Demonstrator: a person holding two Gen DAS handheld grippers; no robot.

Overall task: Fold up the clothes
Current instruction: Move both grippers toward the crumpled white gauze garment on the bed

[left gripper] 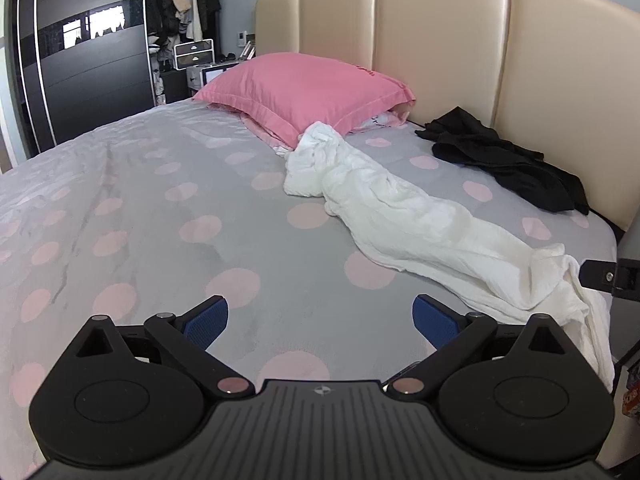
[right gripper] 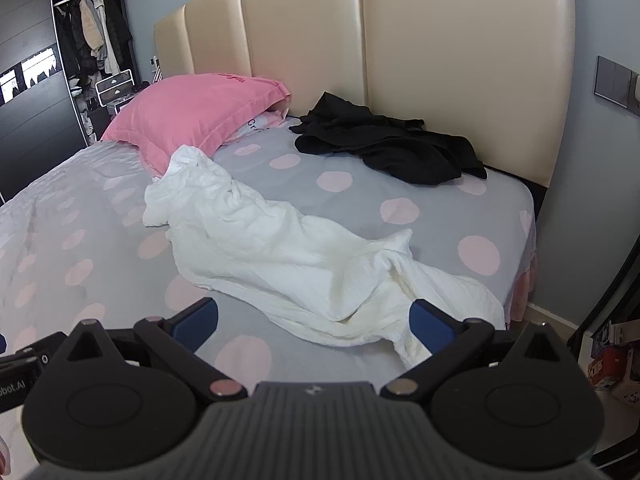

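Observation:
A crumpled white garment [left gripper: 420, 220] [right gripper: 280, 248] stretches diagonally over the grey bed sheet with pink dots [left gripper: 160, 208] [right gripper: 400, 208], from the pink pillow down to the bed's near right edge. A black garment [left gripper: 504, 160] [right gripper: 392, 144] lies bunched by the headboard. My left gripper [left gripper: 320, 320] hovers open above bare sheet, left of the white garment's lower end. My right gripper [right gripper: 314, 320] is open above the white garment's near edge; cloth shows between its blue fingers, not pinched.
A pink pillow [left gripper: 304, 88] [right gripper: 192, 112] rests against the beige padded headboard [left gripper: 440, 40] [right gripper: 360, 60]. A dark wardrobe [left gripper: 80, 60] with hanging clothes stands far left. The bed's right edge drops to the floor, where boxes [right gripper: 608, 360] sit. The other gripper's body [left gripper: 608, 276] shows at right.

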